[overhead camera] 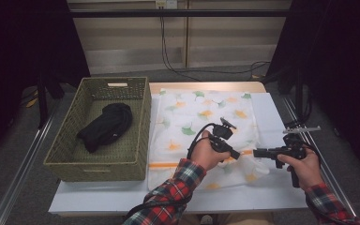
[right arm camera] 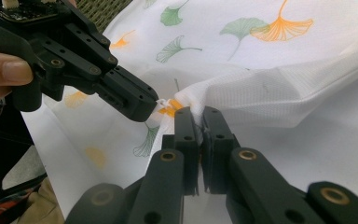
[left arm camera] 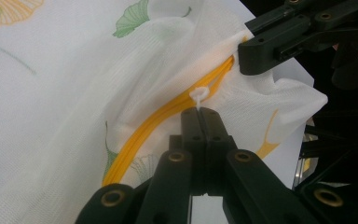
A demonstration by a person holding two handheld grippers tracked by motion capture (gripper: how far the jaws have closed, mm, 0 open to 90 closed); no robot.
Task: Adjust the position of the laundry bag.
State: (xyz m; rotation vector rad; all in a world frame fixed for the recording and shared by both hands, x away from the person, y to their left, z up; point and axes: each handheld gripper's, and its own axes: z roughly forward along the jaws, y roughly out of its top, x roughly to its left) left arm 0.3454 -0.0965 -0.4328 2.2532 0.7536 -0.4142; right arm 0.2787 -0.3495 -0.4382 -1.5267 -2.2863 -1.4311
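On the table, the bag's zipper (left arm camera: 168,112) runs left-right.

Both sleeves (overhead camera: 180,185) are red plaid flannel crossed with dark and pale lines. The left gripper (overhead camera: 234,153) and right gripper (overhead camera: 255,152) are matte black, each with 2 blocky jaws on link arms pinned by brass-ringed rivets just behind the jaws. A black cable (overhead camera: 194,140) loops from the left gripper's rear. A grey 3-cornered plate (overhead camera: 228,123) sits atop each body.
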